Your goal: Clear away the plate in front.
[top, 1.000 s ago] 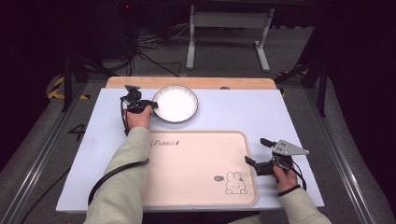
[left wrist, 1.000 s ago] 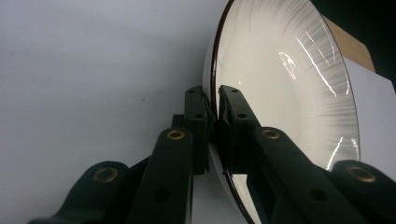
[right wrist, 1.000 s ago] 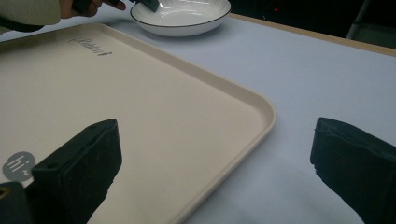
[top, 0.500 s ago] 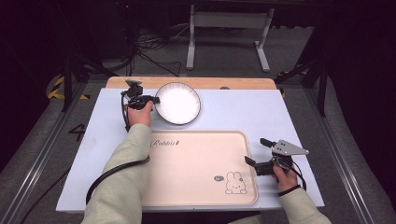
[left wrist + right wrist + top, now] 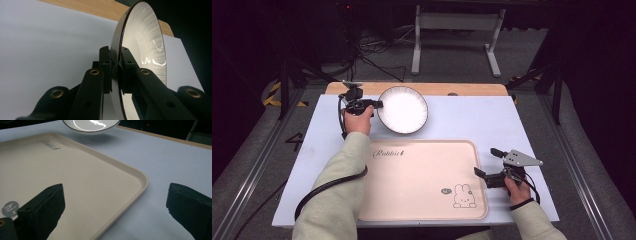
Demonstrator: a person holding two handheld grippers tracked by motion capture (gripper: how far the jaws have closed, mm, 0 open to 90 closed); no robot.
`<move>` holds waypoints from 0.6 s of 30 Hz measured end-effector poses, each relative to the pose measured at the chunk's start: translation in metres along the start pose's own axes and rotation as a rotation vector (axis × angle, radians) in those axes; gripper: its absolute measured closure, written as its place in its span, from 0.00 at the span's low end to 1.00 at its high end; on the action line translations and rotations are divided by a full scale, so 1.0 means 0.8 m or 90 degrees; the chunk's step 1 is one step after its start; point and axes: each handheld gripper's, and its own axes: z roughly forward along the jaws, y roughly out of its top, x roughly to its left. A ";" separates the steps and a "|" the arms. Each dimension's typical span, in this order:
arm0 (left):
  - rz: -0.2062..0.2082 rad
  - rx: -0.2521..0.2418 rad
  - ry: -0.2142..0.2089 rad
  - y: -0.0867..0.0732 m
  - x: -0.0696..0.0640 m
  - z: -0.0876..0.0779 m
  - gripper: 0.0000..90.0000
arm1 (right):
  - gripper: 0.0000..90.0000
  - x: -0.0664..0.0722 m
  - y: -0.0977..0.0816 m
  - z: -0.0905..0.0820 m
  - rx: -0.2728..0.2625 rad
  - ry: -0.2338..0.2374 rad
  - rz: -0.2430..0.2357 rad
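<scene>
Two jaws of your left gripper (image 5: 374,104) pinch the near rim of the white ridged plate (image 5: 402,109), one pad on each face, holding it clear of the table just beyond the beige rabbit tray (image 5: 422,180). Your right gripper (image 5: 113,215) sits wide apart and empty, straddling the tray's right edge (image 5: 140,183), well away from the plate.

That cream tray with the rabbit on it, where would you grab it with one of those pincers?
Probably by its raised rim, on the right edge, coming in from the side. The tray lies flat on the table, so the upturned lip is the likeliest part that two jaws can close over. The right gripper already sits beside that edge, open.
</scene>
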 end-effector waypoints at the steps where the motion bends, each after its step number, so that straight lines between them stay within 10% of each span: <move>1: 0.002 -0.001 -0.003 0.000 -0.001 -0.003 0.92 | 0.03 0.000 0.000 0.000 0.000 0.000 0.000; 18: 0.019 0.000 -0.025 -0.006 -0.013 -0.039 0.92 | 0.03 0.000 0.000 0.000 0.000 -0.002 0.001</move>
